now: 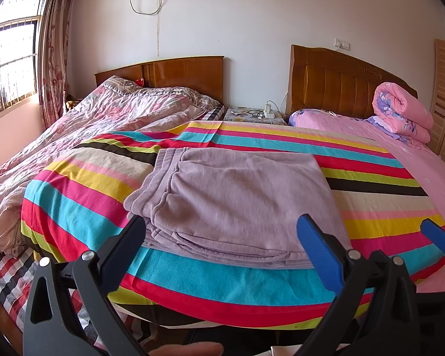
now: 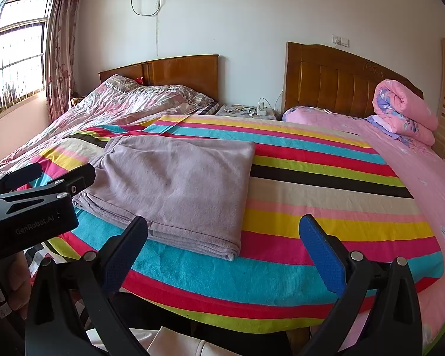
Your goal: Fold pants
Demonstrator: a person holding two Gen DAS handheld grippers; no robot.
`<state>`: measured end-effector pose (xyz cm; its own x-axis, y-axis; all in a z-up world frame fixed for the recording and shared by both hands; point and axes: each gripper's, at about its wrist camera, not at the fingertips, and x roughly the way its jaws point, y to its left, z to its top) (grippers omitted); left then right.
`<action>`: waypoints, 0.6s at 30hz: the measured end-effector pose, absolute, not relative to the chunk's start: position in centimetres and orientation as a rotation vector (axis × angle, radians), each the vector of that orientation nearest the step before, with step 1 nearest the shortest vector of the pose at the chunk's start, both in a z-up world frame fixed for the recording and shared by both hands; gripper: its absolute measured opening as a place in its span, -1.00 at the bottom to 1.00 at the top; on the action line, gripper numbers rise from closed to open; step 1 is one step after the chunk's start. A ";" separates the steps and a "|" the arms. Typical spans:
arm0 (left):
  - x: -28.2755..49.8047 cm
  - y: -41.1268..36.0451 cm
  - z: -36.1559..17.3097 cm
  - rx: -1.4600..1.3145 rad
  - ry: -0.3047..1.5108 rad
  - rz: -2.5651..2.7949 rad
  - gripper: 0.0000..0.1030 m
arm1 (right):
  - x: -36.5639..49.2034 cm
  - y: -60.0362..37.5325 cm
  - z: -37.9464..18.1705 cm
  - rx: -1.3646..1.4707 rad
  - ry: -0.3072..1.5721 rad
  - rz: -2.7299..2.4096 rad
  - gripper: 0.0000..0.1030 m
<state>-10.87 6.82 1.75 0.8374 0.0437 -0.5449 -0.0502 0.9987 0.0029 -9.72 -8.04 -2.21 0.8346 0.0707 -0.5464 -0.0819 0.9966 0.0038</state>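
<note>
The pants (image 1: 234, 204) lie folded on the striped blanket (image 1: 370, 201) — apparently finished; left gripper (image 1: 222, 237) and right gripper (image 2: 225, 240) both gape, empty.

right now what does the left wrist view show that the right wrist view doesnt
Only the left wrist view: the right gripper's blue fingertip at the far right edge, a fingertip at the bottom edge, and the checked sheet beside the blanket.

Only the right wrist view: the left gripper's black body from the side, with a hand under it.

Both: the folded pants lying on the striped blanket, each view's own gripper open and clear of the pants, the two headboards and the rolled pink quilt.
</note>
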 end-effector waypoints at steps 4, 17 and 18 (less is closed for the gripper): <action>-10.9 6.8 1.7 -0.011 0.576 0.050 0.97 | -9.7 -8.1 -2.2 -0.020 0.578 0.081 0.92; -11.1 6.7 1.9 -0.001 0.562 0.049 0.97 | -9.7 -8.1 -2.2 -0.020 0.579 0.082 0.92; -11.1 6.7 1.9 -0.001 0.561 0.053 0.97 | -9.7 -8.1 -2.2 -0.020 0.579 0.081 0.92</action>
